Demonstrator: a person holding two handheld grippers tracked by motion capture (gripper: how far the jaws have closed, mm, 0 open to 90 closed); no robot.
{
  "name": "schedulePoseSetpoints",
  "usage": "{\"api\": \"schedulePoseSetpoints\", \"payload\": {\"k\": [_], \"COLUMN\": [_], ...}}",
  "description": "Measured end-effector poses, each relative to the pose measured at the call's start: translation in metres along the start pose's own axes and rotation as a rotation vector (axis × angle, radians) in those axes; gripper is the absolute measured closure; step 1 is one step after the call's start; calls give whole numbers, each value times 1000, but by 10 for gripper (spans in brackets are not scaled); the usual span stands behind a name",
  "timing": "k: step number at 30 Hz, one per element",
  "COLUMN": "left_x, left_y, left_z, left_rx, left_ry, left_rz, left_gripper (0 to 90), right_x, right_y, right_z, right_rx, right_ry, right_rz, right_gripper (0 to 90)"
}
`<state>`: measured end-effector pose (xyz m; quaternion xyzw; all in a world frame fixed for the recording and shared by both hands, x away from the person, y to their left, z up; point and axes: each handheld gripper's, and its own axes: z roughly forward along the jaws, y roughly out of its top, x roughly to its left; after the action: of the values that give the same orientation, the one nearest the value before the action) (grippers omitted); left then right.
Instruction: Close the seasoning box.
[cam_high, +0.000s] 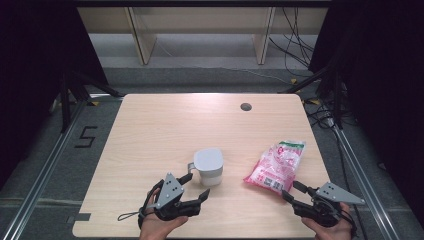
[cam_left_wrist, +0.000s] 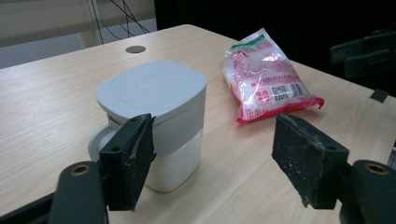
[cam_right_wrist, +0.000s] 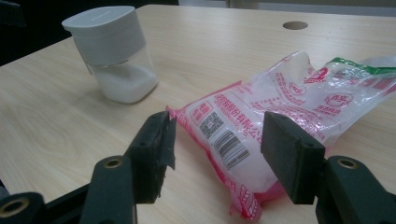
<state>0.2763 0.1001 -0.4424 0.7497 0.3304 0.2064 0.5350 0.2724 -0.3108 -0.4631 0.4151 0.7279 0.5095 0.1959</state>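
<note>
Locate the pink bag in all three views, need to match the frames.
High view: pink bag lies right of centre on the table, just ahead of the right gripper.
Left gripper view: upper right, beyond the jaws.
Right gripper view: centre to right, its near end between the open jaws.
Shared landmark: white lidded container.

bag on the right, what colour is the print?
Pink-red print on the clear plastic bag, with a green strip at its far end; clearest in the right gripper view.

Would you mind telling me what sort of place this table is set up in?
Probably a lab or recording studio: black curtains flank the table, metal rails run along the floor, and loose cables trail behind it.
</note>
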Motion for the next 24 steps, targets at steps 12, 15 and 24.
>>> {"api": "schedulePoseSetpoints", "payload": {"k": [12,15,24], "left_x": [-6,-7,-20], "left_y": [-7,-9,-26], "left_z": [2,2,5], "left_rx": [3,2,52], "left_ry": [-5,1,-21], "left_rz": [-25,-22,19], "left_gripper": [289,289,287], "right_x": [0,0,13], "right_y": [-1,-1,-4], "right_z": [1,1,-2], "right_rx": [2,3,47], "right_ry": [8,4,31], "right_rz": [-20,-20,27], "right_gripper": [436,436,431]}}
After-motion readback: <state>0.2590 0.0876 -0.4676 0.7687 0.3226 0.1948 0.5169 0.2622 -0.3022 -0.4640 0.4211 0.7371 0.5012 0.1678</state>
